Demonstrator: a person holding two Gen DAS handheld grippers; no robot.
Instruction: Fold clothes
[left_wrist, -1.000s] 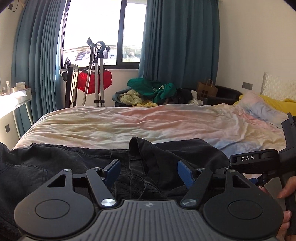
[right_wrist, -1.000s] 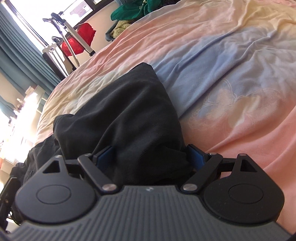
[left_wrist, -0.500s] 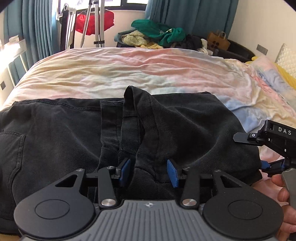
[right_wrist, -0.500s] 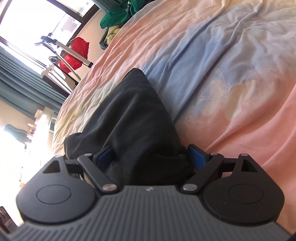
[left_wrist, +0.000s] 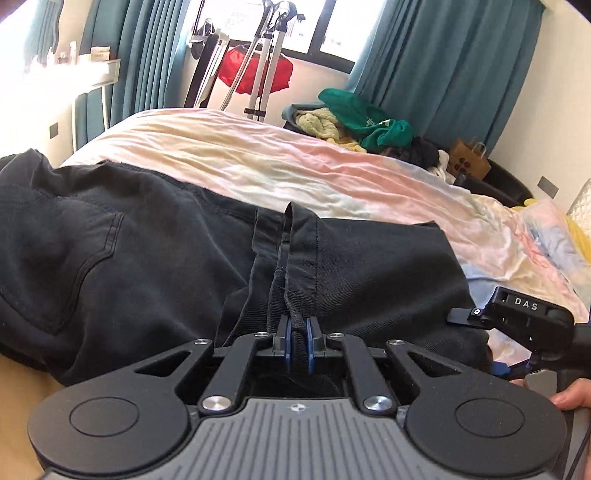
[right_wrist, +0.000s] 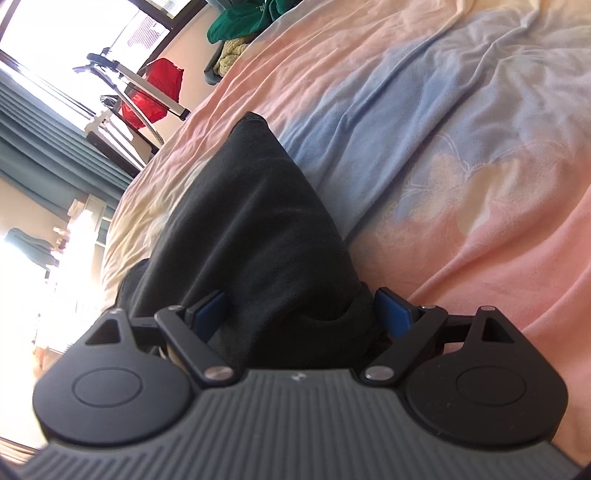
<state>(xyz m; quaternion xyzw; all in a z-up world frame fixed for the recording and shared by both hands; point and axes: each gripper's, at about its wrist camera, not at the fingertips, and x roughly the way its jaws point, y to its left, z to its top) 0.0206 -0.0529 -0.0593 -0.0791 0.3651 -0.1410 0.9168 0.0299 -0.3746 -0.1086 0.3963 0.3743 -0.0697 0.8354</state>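
Observation:
Black jeans (left_wrist: 147, 258) lie across the near edge of the bed (left_wrist: 295, 166), back pocket at the left. My left gripper (left_wrist: 297, 343) is shut on a raised fold of the jeans at their near hem, blue pads pinching the seam. The right gripper's body (left_wrist: 524, 317) shows at the jeans' right edge. In the right wrist view, my right gripper (right_wrist: 303, 314) stands open with a bunched end of the jeans (right_wrist: 258, 229) lying between its blue pads (right_wrist: 393, 310), which do not press on the cloth.
A pastel sheet (right_wrist: 443, 129) covers the bed. Beyond it sit a pile of green and yellow clothes (left_wrist: 354, 122), a paper bag (left_wrist: 469, 162), a tripod stand with a red cloth (left_wrist: 258, 74), teal curtains and a window. A hand (left_wrist: 570, 397) holds the right gripper.
My left gripper has closed from open onto the jeans' fold and the view tilted. The right gripper stayed open around the cloth, rolling a little.

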